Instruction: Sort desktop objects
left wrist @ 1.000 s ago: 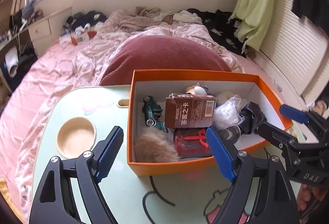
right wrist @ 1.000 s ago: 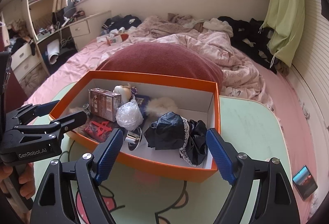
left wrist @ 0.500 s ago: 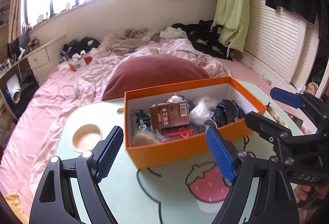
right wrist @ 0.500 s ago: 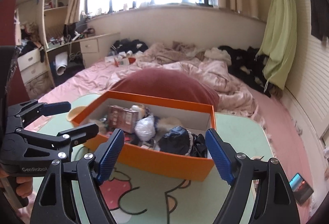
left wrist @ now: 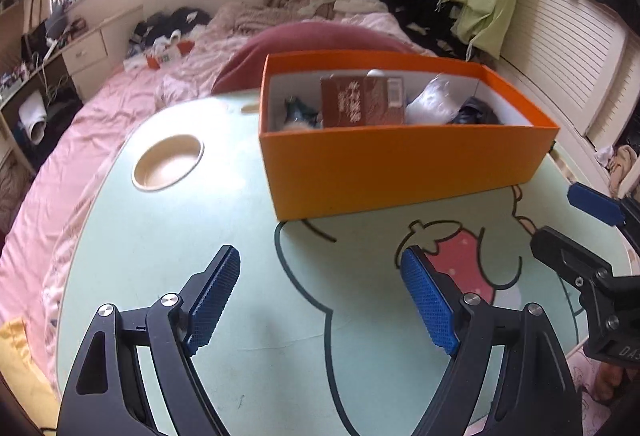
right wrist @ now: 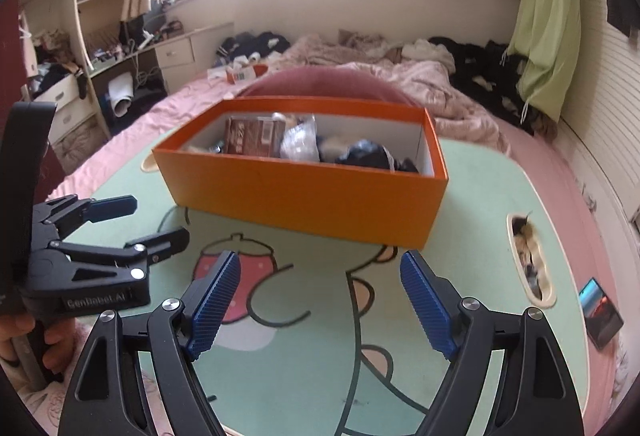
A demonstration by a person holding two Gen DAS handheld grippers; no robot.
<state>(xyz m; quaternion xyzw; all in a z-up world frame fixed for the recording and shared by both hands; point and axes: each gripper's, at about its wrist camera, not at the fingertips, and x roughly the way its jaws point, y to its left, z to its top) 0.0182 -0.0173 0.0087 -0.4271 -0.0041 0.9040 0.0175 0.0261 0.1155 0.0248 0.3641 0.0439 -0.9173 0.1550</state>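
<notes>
Left gripper (left wrist: 320, 296) spread, empty, tilted down over table (left wrist: 160, 256) | right gripper (right wrist: 320, 296) likewise | orange box (right wrist: 304, 192) contents blurred, perhaps carton

Orange box (left wrist: 404, 160), open-topped, white inside, sits on the green table (left wrist: 168, 248); long side faces the near edge. Inside, left to right in the left wrist view: dark small item, too blurred to identify; brown carton (left wrist: 360, 102) standing upright with printed face toward viewer; crumpled clear plastic bag (left wrist: 434, 104) just beside it; black fabric (left wrist: 476, 114) at the right end.
</notes>
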